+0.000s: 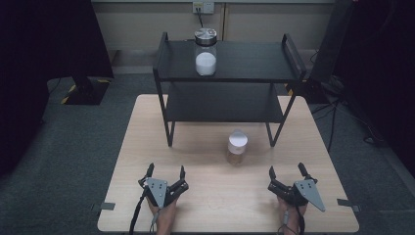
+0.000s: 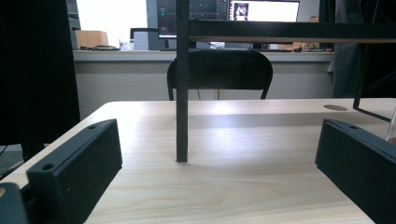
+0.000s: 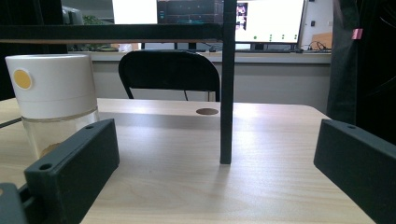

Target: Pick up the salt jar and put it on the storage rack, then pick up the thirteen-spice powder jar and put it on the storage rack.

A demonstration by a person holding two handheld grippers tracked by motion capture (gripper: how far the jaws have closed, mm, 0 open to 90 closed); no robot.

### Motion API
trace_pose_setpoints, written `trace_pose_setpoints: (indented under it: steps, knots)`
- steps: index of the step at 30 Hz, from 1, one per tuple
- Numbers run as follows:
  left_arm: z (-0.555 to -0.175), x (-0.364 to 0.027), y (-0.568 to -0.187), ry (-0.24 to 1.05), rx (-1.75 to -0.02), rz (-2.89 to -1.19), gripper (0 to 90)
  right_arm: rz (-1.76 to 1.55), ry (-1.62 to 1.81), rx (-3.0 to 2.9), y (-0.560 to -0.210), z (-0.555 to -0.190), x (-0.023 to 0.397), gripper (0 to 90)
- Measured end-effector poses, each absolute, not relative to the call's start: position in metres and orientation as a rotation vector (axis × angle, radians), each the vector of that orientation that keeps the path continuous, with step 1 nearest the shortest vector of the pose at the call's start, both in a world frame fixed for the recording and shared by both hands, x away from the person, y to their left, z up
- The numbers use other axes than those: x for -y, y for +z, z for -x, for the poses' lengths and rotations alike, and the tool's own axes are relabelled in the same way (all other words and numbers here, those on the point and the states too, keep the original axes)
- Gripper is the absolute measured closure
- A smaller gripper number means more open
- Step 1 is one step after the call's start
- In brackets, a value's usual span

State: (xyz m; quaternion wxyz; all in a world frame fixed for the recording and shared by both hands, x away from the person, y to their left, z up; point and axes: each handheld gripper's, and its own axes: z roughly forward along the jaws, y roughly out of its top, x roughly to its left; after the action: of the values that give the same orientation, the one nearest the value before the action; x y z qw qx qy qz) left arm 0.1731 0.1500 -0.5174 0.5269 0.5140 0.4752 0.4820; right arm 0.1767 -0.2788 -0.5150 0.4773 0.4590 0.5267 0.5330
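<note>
This is an office or lab room set up for recording. A light wooden desk (image 1: 147,147) stands on grey carpet (image 1: 63,147), with black curtains (image 1: 44,39) at both sides and cables (image 1: 342,105) trailing off the right edge. Beyond the desk's far edge stand a black chair (image 2: 219,74), a long counter (image 3: 280,58) and lit monitors (image 3: 268,21). A wall socket (image 1: 203,7) sits above.

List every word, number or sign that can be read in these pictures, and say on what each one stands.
No text is readable.
Monitors behind the table: screen content too blurred to read.
White-lidded jar: a plain yellow round sticker, with no letters.
Jar with white powder on the shelf: no label visible.
</note>
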Motion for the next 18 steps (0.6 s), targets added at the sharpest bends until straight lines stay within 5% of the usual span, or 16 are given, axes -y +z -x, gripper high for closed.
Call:
trace_pose_setpoints:
  steps: [18]
  knots:
    - [-0.1737, -0.1542, -0.5175, 1.131, -1.117, -1.239, 0.0, -1.13, 1.29, -1.274, -0.515, -0.176, 0.276, 0.0]
